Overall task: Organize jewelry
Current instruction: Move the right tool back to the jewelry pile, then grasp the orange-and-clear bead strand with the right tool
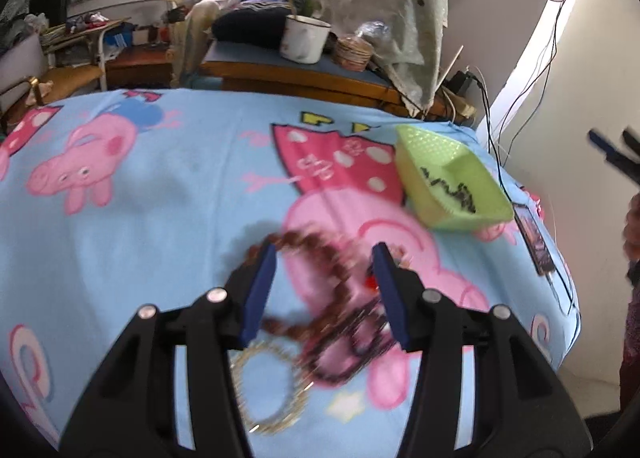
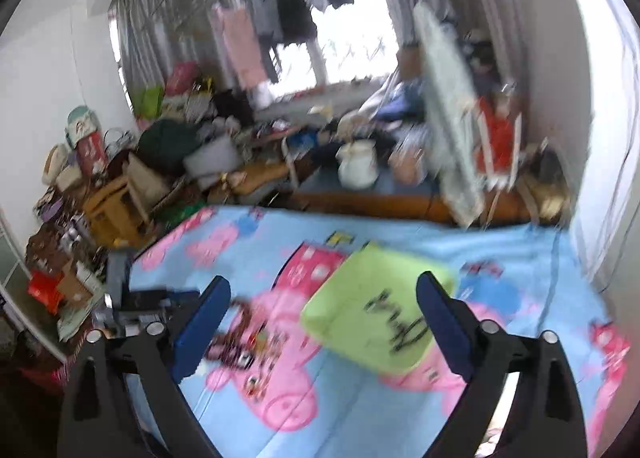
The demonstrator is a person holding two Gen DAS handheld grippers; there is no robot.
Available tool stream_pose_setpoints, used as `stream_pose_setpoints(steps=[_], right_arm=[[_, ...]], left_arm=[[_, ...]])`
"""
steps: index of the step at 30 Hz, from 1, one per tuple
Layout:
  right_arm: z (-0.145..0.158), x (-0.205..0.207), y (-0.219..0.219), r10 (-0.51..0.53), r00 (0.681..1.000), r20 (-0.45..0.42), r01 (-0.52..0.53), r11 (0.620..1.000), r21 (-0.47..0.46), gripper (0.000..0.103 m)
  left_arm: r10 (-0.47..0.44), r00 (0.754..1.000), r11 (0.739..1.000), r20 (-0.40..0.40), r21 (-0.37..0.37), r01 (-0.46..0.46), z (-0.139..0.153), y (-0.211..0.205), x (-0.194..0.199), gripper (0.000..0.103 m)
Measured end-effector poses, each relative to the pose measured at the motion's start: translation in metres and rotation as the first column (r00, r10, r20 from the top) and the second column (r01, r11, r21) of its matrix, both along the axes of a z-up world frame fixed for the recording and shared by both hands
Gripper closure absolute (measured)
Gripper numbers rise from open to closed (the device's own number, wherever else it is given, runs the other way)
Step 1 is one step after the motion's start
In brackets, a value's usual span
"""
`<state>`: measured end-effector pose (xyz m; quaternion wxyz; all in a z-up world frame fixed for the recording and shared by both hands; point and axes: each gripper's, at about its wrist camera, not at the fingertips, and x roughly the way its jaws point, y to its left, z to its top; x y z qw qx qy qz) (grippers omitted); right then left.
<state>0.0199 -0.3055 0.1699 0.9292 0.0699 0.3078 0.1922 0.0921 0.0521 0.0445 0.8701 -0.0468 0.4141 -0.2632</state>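
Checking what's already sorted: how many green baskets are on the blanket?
1. The basket sits toward the blanket's far right side, with a dark chain inside; it also shows between the right claw's fingers.

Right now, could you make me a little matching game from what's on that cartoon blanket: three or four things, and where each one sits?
Things:
1. green basket
2. brown bead necklace
3. gold bracelet
4. dark chain

Places:
A. between the open left gripper's fingers
B. inside the basket
C. on the blanket's right side
D. nearest the camera, under the left finger

Pairs: 1-C, 2-A, 3-D, 4-B
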Motion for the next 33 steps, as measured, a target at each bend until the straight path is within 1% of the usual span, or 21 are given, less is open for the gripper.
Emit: stream_pose_setpoints(steps=[1, 2, 4, 5, 8, 9, 11, 14, 15, 16, 18, 19, 20, 21, 22, 23, 25, 27, 28, 30, 33], right_arm=[[-0.018, 0.001, 0.013, 0.018, 0.999, -0.031, -0.019, 1.0, -0.017, 0.065], [-0.038, 0.003, 0.028, 0.027, 0.997, -0.069, -0.03, 0.998, -0.046, 0.078], [-0.074, 0.008, 0.051, 0.05, 0.989, -0.136, -0.059, 0.996, -0.063, 0.092], [-0.09, 0.01, 0.059, 0.061, 0.984, -0.168, -0.071, 0.996, -0.055, 0.093], [-0.137, 0.019, 0.085, 0.068, 0.962, -0.265, -0.083, 0.995, -0.046, 0.093], [-0.148, 0.02, 0.093, 0.071, 0.956, -0.284, -0.09, 0.994, -0.054, 0.093], [-0.161, 0.019, 0.104, 0.077, 0.952, -0.296, -0.105, 0.991, -0.08, 0.093], [-0.173, 0.019, 0.117, 0.096, 0.947, -0.305, -0.128, 0.988, -0.087, 0.093], [-0.175, 0.021, 0.123, 0.101, 0.947, -0.306, -0.135, 0.987, -0.091, 0.093], [-0.175, 0.023, 0.126, 0.104, 0.947, -0.305, -0.139, 0.986, -0.095, 0.093], [-0.176, 0.027, 0.132, 0.113, 0.948, -0.297, -0.147, 0.984, -0.097, 0.093], [-0.178, 0.03, 0.137, 0.12, 0.948, -0.294, -0.155, 0.983, -0.102, 0.095], [-0.179, 0.031, 0.143, 0.122, 0.952, -0.282, -0.161, 0.98, -0.119, 0.103], [-0.18, 0.031, 0.141, 0.124, 0.955, -0.271, -0.167, 0.975, -0.144, 0.103], [-0.182, 0.03, 0.144, 0.117, 0.962, -0.246, -0.173, 0.96, -0.22, 0.103], [-0.182, 0.031, 0.142, 0.119, 0.965, -0.234, -0.175, 0.956, -0.236, 0.103], [-0.182, 0.031, 0.127, 0.101, 0.964, -0.244, -0.153, 0.967, -0.204, 0.103], [-0.181, 0.026, 0.113, 0.059, 0.971, -0.232, -0.112, 0.968, -0.224, 0.103], [-0.181, 0.022, 0.102, 0.031, 0.973, -0.227, -0.083, 0.971, -0.223, 0.103], [-0.181, 0.012, 0.08, -0.013, 0.974, -0.228, -0.034, 0.979, -0.199, 0.103], [-0.181, -0.016, 0.043, -0.104, 0.971, -0.215, 0.066, 0.982, -0.178, 0.103]], left_arm=[[-0.001, 1.0, 1.0, -0.002, -0.006, 0.001, -0.002, 0.006, -0.003, 0.055], [-0.007, 1.0, 1.0, -0.006, -0.014, 0.006, -0.004, 0.008, -0.005, 0.055], [-0.036, 0.999, 0.999, -0.022, -0.034, 0.035, -0.01, 0.009, -0.009, 0.055], [-0.056, 0.998, 0.998, -0.024, -0.033, 0.055, -0.014, 0.005, -0.011, 0.055], [-0.095, 0.995, 0.996, -0.028, -0.003, 0.095, -0.028, -0.008, -0.017, 0.055], [-0.107, 0.994, 0.994, -0.033, 0.005, 0.107, -0.032, -0.013, -0.02, 0.055], [-0.144, 0.989, 0.989, -0.042, 0.026, 0.145, -0.043, -0.024, -0.024, 0.055], [-0.161, 0.986, 0.981, -0.043, 0.101, 0.165, -0.059, -0.036, -0.031, 0.068], [-0.149, 0.989, 0.978, -0.016, 0.145, 0.15, -0.062, -0.037, -0.033, 0.075], [-0.143, 0.99, 0.977, -0.018, 0.159, 0.144, -0.064, -0.035, -0.033, 0.079], [-0.122, 0.992, 0.982, -0.035, 0.143, 0.125, -0.066, -0.025, -0.029, 0.084], [-0.097, 0.994, 0.984, -0.042, 0.144, 0.102, -0.066, -0.017, -0.027, 0.084], [-0.079, 0.996, 0.985, -0.041, 0.15, 0.084, -0.066, -0.012, -0.025, 0.084], [-0.049, 0.998, 0.985, -0.039, 0.162, 0.055, -0.065, -0.003, -0.023, 0.084], [-0.034, 0.999, 0.986, -0.04, 0.165, 0.04, -0.065, 0.003, -0.023, 0.084], [-0.014, 0.999, 0.985, -0.041, 0.17, 0.02, -0.064, 0.01, -0.024, 0.084], [0.001, 0.999, 0.985, -0.045, 0.175, 0.007, -0.062, 0.019, -0.026, 0.082], [0.0, 0.999, 0.983, -0.034, 0.183, 0.006, -0.058, 0.024, -0.032, 0.079], [-0.001, 1.0, 0.983, -0.017, 0.183, 0.004, -0.053, 0.027, -0.036, 0.078], [-0.003, 1.0, 0.986, 0.021, 0.166, -0.001, -0.04, 0.032, -0.043, 0.069], [-0.019, 0.997, 0.992, 0.074, 0.128, 0.009, -0.019, 0.028, -0.046, 0.066]])
